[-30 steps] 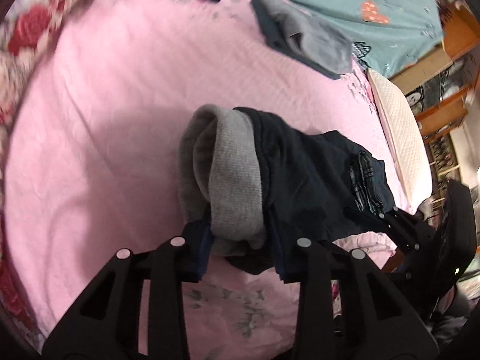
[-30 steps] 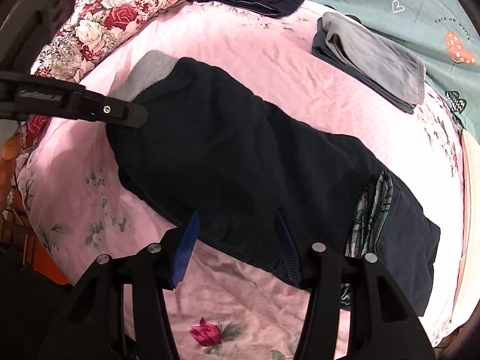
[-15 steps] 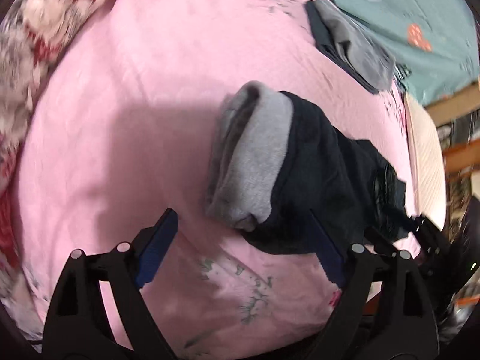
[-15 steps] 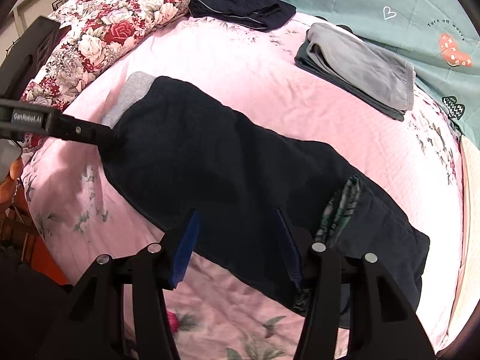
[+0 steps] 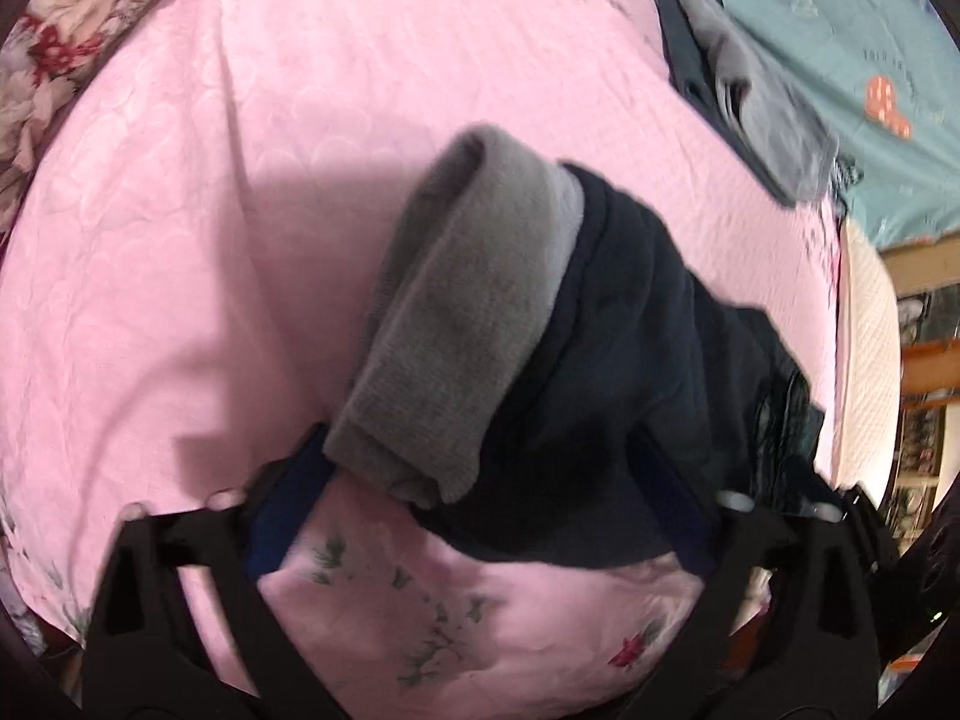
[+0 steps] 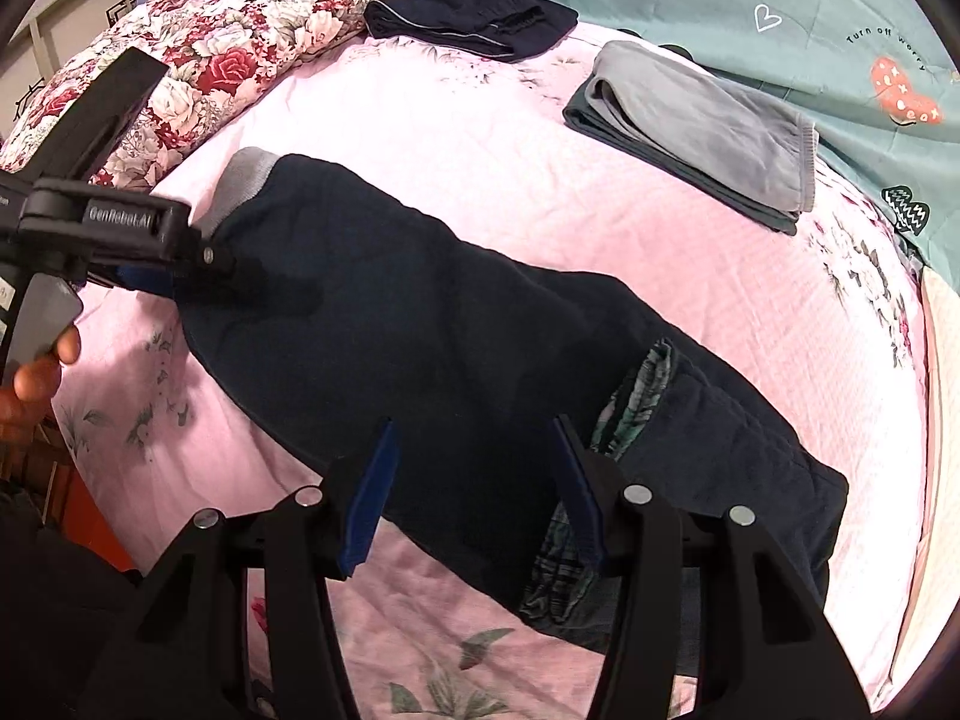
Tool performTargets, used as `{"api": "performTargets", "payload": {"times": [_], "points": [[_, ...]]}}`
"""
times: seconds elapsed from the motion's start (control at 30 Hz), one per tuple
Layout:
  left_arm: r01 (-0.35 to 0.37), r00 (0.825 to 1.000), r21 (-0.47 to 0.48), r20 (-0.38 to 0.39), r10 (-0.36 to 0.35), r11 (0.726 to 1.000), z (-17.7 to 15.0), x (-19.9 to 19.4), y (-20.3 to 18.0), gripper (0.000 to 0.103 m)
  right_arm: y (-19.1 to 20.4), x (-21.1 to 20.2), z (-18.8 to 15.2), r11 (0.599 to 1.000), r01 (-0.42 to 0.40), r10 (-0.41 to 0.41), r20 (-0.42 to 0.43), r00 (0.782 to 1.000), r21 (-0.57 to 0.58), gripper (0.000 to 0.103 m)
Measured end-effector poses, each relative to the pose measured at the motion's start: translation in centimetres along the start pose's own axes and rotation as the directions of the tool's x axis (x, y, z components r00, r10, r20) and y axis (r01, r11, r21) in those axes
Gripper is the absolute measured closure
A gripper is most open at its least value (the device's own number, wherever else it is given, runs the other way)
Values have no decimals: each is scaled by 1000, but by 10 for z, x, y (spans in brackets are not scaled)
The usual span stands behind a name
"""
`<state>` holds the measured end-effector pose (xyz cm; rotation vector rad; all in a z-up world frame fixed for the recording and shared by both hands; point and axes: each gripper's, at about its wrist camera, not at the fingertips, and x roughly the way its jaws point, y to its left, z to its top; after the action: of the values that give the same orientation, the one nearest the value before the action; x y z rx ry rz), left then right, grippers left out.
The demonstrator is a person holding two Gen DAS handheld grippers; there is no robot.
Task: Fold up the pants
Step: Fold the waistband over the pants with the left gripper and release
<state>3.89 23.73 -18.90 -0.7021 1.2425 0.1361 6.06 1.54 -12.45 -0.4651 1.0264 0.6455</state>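
Observation:
Dark navy pants (image 6: 480, 330) with a grey cuff (image 6: 246, 180) lie stretched across the pink bed sheet (image 6: 540, 138). A checked pocket lining shows near the waist end. In the left wrist view the cuff (image 5: 474, 312) lies rolled on the sheet. My left gripper (image 5: 480, 462) straddles that leg end with its jaws closing; the cloth lies between them and the pads do not pinch it. My right gripper (image 6: 474, 468) stands open low over the middle of the pants at their near edge, the cloth flat between its pads.
Folded grey pants (image 6: 702, 120) and a folded dark garment (image 6: 474, 18) lie at the back of the bed. A floral quilt (image 6: 240, 48) is bunched at the back left, with a teal blanket (image 6: 780, 0) at the back right. A person's hand (image 6: 36, 384) holds the left gripper's handle.
The left gripper let go of the cuff end and opened wide. It then sank toward the bed, rolled and began narrowing. The right gripper slid sideways over the pants, its gap unchanged.

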Motion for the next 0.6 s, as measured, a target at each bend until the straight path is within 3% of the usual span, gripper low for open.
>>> {"api": "performTargets", "payload": {"times": [0.03,0.07,0.13,0.27,0.43,0.5,0.6], "points": [[-3,1000,1,-3,3,1000,1,0,1,51,-1,0,-1,1000,0,0,0,1000,-1,50],[25,1000,5,-2,-25,1000,1,-1,1,58,-2,0,-1,1000,-1,1,0,1000,1,50],[33,999,28,22,-34,999,-2,-7,-2,67,-6,-1,-2,1000,-2,2,5,1000,4,50],[-46,991,188,130,22,981,-19,-34,-36,82,-22,-10,-8,999,-1,-1,45,999,41,50],[-89,967,343,256,-2,935,-35,-70,-93,83,-70,-38,-25,979,-6,-26,158,987,202,50],[-85,961,393,274,-28,915,-40,-79,-115,83,-89,-46,-35,966,1,-47,174,984,260,50],[-79,957,497,280,-74,864,-51,-82,-164,83,-117,-55,-53,937,25,-94,183,979,348,50]]}}
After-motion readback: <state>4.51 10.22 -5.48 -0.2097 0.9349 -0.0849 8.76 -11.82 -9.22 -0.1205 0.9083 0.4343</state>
